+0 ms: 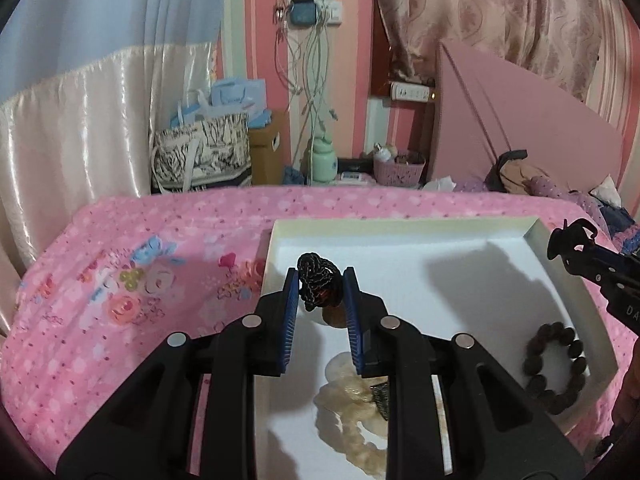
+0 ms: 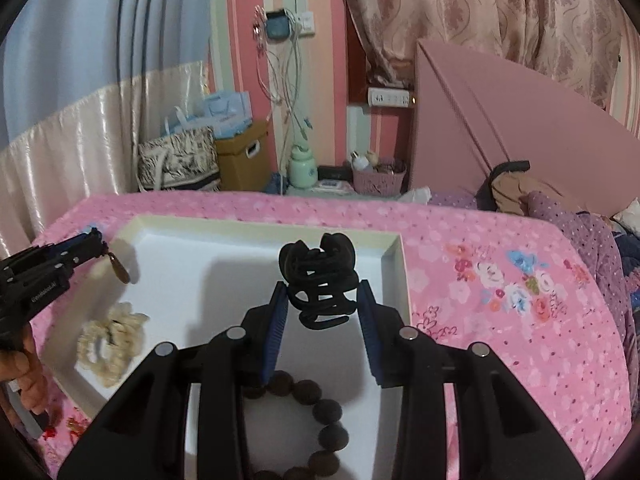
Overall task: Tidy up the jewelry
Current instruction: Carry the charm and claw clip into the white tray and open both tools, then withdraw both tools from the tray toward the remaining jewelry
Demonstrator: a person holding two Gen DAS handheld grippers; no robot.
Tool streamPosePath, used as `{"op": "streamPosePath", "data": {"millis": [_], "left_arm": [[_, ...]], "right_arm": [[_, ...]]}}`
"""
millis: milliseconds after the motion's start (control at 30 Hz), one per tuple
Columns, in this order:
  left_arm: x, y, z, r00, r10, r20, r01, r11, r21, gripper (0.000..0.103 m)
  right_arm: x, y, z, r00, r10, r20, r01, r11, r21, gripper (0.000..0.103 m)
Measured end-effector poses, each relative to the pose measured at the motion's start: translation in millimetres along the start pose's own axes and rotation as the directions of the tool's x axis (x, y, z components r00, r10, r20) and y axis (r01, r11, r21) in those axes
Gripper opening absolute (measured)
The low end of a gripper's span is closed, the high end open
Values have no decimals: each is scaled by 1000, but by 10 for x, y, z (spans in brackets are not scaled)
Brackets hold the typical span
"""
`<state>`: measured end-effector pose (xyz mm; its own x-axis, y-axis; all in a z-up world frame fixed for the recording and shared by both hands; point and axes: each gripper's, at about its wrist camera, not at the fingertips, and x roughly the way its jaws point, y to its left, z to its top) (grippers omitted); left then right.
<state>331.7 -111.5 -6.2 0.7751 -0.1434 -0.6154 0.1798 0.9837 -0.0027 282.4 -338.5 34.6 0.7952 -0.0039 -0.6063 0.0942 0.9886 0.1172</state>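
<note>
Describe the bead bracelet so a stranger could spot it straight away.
On the pink floral bedspread lies a shallow white tray. The bead bracelet lies flat in its near right part, below the right gripper. It is a ring of big, round, dark brown beads, unlike the fluffy cream scrunchie on the tray's left side.

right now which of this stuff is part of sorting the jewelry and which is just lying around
Part of the job:
- white tray
- black cord pendant in the left claw
- black hair claw clip in the right claw
- dark bead bracelet
- cream scrunchie

Just lying about:
- patterned tote bag
- lilac basket
- green bottle
</note>
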Motion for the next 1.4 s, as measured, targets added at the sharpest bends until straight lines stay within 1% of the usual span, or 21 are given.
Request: {"op": "streamPosePath", "data": {"millis": [67,267,400,467,533,800,1000,1033,1100,1133,1167,1200,1233,1300,1400], "left_arm": [[81,32,-15,1000,0,-22,0,1000,-11,21],[131,73,-19,999,10,-38,-11,1000,-27,21],[175,27,-7,998,21,-56,-21,1000,-7,21],[190,2,-4,998,24,-63,-24,1000,-1,21],[186,-28,-13,998,29,-59,-29,1000,10,21],[225,-56,-18,995,68,-79,-65,997,41,21],[224,-89,-25,994,86,-74,-82,995,55,22],[225,-89,-24,994,85,-74,-81,995,54,24],[223,-65,-21,994,84,-74,-81,996,47,31],[217,-48,-16,994,79,-72,-77,996,37,37],[211,-31,-19,995,75,-71,-73,997,31,42],[208,-18,-17,995,71,-71,-70,997,25,44],[204,-3,-12,995,67,-70,-66,998,17,47],[185,26,-6,997,45,-63,-46,999,-1,48],[129,117,31,998,0,-60,-3,999,-52,50]], "right_arm": [[50,-8,-9,1000,-6,-9,6,1000,-1,36],[224,-24,-88,998,-30,-61,29,1000,-6,36],[266,-23,-115,994,-58,-90,56,998,-19,36],[316,-17,-148,991,-63,-121,60,998,-27,36],[349,2,-175,988,-72,-137,67,997,-40,36],[358,12,-211,985,-72,-158,66,997,-38,37],[352,-20,-208,986,-53,-156,51,998,-22,37],[351,-29,-207,987,-48,-156,46,999,-15,37],[346,-39,-205,987,-40,-155,40,999,-7,37],[338,-37,-203,988,-39,-152,39,999,-5,39],[322,-44,-203,988,-35,-149,35,999,-3,49],[308,-46,-195,989,-30,-144,30,1000,1,55],[283,-47,-185,990,-20,-136,22,1000,8,55],[210,-60,-146,993,-3,-122,5,1000,18,55],[57,-83,-51,997,9,-78,-7,999,34,55]]}}
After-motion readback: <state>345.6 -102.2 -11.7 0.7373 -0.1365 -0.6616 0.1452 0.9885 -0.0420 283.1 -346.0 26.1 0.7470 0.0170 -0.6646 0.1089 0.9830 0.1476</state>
